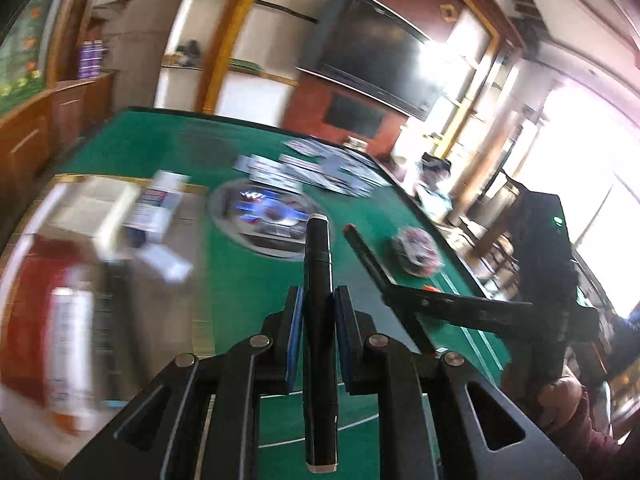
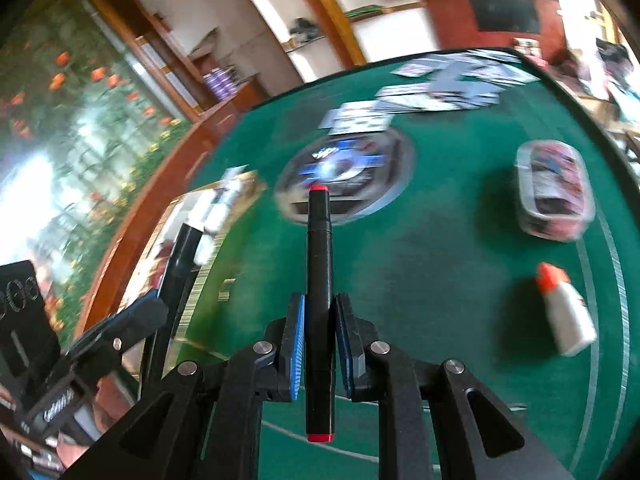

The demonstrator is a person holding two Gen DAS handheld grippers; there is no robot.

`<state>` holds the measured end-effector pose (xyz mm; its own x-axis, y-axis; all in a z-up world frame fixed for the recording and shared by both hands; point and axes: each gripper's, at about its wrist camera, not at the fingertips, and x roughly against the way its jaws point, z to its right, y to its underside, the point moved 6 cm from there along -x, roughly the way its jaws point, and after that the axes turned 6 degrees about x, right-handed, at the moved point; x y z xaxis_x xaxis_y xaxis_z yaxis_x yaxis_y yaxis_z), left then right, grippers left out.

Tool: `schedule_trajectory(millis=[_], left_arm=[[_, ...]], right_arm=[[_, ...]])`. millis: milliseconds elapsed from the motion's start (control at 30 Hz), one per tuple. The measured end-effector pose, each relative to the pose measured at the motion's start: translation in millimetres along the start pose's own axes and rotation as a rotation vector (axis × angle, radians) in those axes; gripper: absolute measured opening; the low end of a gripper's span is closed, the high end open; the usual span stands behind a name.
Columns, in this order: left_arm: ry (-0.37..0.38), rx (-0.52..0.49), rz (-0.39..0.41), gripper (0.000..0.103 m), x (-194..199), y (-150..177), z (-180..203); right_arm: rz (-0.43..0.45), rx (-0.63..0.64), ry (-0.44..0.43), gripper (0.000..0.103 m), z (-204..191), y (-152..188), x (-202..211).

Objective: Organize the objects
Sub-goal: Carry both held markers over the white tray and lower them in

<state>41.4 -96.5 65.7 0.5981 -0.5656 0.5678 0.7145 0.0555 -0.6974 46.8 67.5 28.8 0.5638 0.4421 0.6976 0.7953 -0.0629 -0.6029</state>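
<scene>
Two fisheye views, each mounted on a hand-held gripper and looking forward along its two black fingers, angled down over a green felt card table (image 1: 248, 288). The left wrist view faces the table's far right edge and a bright window. The right wrist view faces the far left side. Both share a round silver-rimmed disc (image 1: 262, 216) (image 2: 344, 172) and scattered playing cards (image 1: 320, 172) (image 2: 436, 92).
</scene>
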Motion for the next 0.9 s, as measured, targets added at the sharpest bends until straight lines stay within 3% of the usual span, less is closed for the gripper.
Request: schedule_trajectory(millis=[133, 333, 600, 900], left_arm=[[-0.127, 0.055, 0.018, 0.015, 22, -13, -61], [-0.201, 0.158, -0.013, 0.015, 17, -8, -127], [-0.243, 0.261, -0.072, 0.015, -6, 7, -165], [-0.293, 0.241, -0.069, 0.015, -13, 7, -172]], right_arm=[[-0.048, 0.031, -0.099, 0.017, -48, -6, -29], [-0.143, 0.091, -0.153, 0.017, -110, -4, -85], [-0.223, 0.144, -0.091, 0.017, -141, 2, -146], [-0.22, 0.192, -0.002, 0.017, -139, -1, -163]])
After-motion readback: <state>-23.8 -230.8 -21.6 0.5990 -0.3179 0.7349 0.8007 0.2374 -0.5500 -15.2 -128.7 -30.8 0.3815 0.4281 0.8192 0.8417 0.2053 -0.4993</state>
